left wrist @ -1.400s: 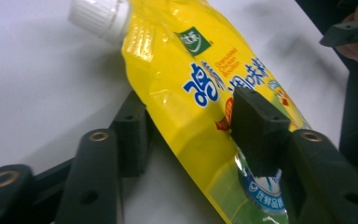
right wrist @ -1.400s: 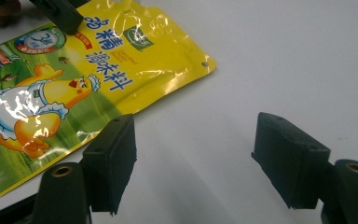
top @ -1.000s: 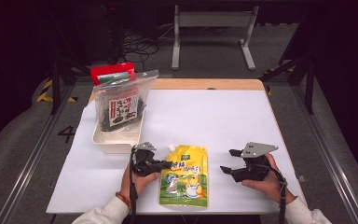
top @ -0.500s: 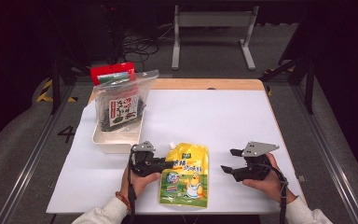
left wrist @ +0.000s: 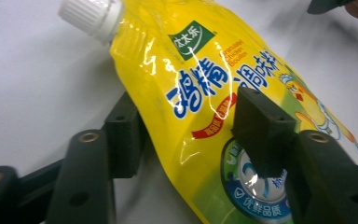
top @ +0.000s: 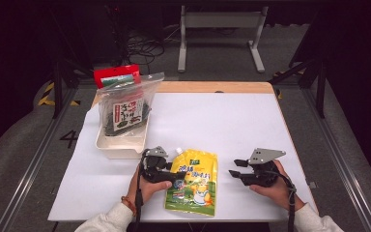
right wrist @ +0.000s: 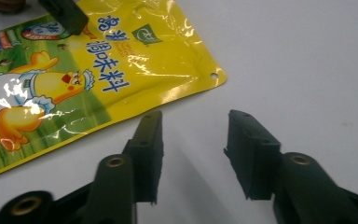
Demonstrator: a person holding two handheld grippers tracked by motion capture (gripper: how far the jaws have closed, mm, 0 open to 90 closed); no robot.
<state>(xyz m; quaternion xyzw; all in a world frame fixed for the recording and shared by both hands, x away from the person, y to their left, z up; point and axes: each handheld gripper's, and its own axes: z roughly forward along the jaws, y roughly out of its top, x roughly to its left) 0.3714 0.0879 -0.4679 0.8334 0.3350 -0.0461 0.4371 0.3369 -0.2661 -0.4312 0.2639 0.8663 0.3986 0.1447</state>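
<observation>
A shiny yellow pouch with a white screw cap (top: 193,180) lies flat on the white table (top: 222,125), near the front edge, between the two hands. The left gripper (top: 166,175) sits at the pouch's left side. Its jaws have just been opening, and the pouch's edge lies between them, one jaw under it and one over it, not squeezed. The right gripper (top: 236,174) rests on the table, a little apart from the pouch. Its jaws have just been closing and stand partly apart with only bare table between them.
</observation>
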